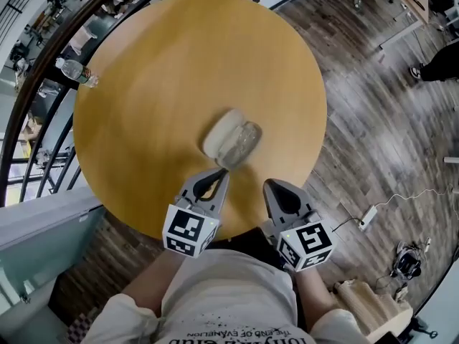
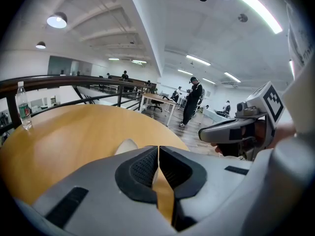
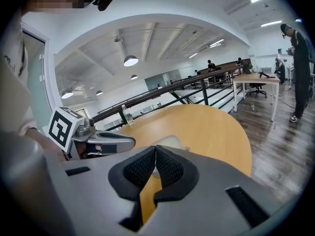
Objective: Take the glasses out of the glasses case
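A pale beige glasses case [image 1: 231, 138] lies near the middle of the round wooden table [image 1: 143, 120]; it is blurred, so I cannot tell whether it is open, and no glasses show. My left gripper [image 1: 221, 173] is shut and empty, its tip just short of the case's near end. My right gripper [image 1: 272, 185] is also shut and empty, over the table's near edge, right of the case. In the left gripper view the case [image 2: 126, 145] peeks over the closed jaws. In the right gripper view the case [image 3: 171, 141] lies just beyond the closed jaws.
A clear water bottle [image 1: 74, 70] stands at the table's far left edge, also seen as a bottle [image 2: 22, 107] in the left gripper view. A dark railing [image 1: 43, 63] curves behind the table. Wooden floor [image 1: 380, 135] lies to the right, with people and desks far off.
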The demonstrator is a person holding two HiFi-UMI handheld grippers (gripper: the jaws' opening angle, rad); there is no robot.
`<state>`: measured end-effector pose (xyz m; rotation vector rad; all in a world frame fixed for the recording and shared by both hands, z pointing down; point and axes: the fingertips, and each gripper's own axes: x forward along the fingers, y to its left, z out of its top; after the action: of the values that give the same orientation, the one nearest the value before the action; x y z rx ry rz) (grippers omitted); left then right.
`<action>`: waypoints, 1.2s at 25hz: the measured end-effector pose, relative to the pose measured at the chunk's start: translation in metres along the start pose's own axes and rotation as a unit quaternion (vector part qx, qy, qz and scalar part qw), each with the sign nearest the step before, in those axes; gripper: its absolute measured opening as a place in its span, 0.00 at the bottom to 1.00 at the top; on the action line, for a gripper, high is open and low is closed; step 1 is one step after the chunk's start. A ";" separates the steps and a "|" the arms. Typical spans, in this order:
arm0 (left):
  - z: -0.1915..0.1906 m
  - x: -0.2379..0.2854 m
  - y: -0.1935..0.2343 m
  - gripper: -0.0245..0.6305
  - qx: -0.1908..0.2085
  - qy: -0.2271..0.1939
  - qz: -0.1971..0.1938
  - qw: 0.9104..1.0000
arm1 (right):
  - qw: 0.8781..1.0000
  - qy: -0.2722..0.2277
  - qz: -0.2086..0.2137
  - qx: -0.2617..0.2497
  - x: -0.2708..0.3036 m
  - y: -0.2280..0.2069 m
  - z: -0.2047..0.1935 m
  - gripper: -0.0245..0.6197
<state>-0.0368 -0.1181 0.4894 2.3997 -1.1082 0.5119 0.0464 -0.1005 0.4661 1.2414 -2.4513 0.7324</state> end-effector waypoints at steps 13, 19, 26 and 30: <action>-0.035 0.048 0.020 0.08 0.017 0.051 -0.010 0.999 | 1.000 0.019 0.003 0.025 0.015 -0.014 -0.019 0.08; -0.055 0.068 0.028 0.08 0.013 0.083 -0.016 0.996 | 0.999 0.032 0.008 0.036 0.020 -0.016 -0.031 0.08; -0.069 0.080 0.032 0.09 0.008 0.111 -0.020 0.994 | 0.998 0.042 0.006 0.044 0.020 -0.024 -0.041 0.08; -0.078 0.088 0.034 0.09 0.009 0.129 -0.026 0.991 | 0.998 0.047 0.007 0.048 0.021 -0.025 -0.044 0.08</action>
<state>-0.0208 -0.1494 0.6065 2.2908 -0.9298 0.7902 0.0560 -0.1024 0.5202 1.1956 -2.3773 0.8998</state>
